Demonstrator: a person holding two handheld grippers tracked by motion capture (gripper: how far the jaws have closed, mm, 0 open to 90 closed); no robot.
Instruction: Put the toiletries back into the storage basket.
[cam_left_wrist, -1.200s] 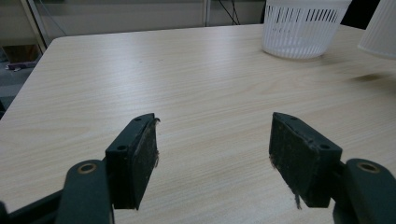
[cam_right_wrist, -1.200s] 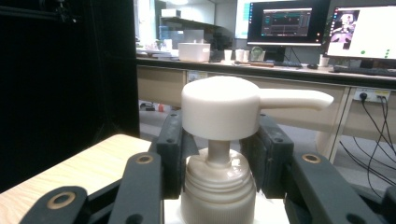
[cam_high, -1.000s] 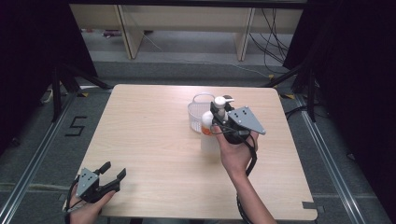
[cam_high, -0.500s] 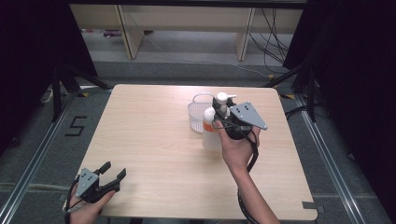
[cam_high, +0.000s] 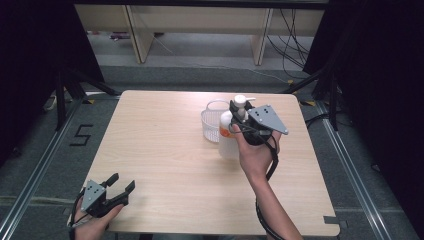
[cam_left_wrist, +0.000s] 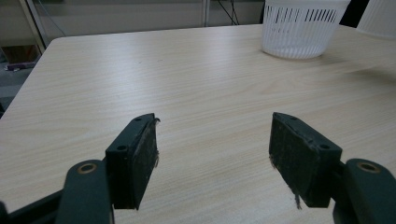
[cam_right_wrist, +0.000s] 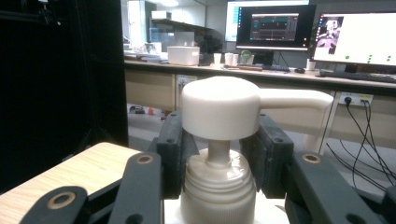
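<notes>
bottle (cam_high: 228, 137) lifted off basket (cam_high: 212, 125); right gripper (cam_high: 239, 120) jaws clamp pump neck; left gripper (cam_high: 119, 189) jaws wide, empty

A black numeral "5" (cam_high: 80, 135) stands on the grey floor (cam_high: 45, 165) left of the table (cam_high: 165, 150). The pump bottle (cam_high: 227, 142) carries an orange label (cam_high: 224, 131) too small to read. The monitors (cam_right_wrist: 275, 25) in the right gripper view show windows whose text is illegible.
</notes>
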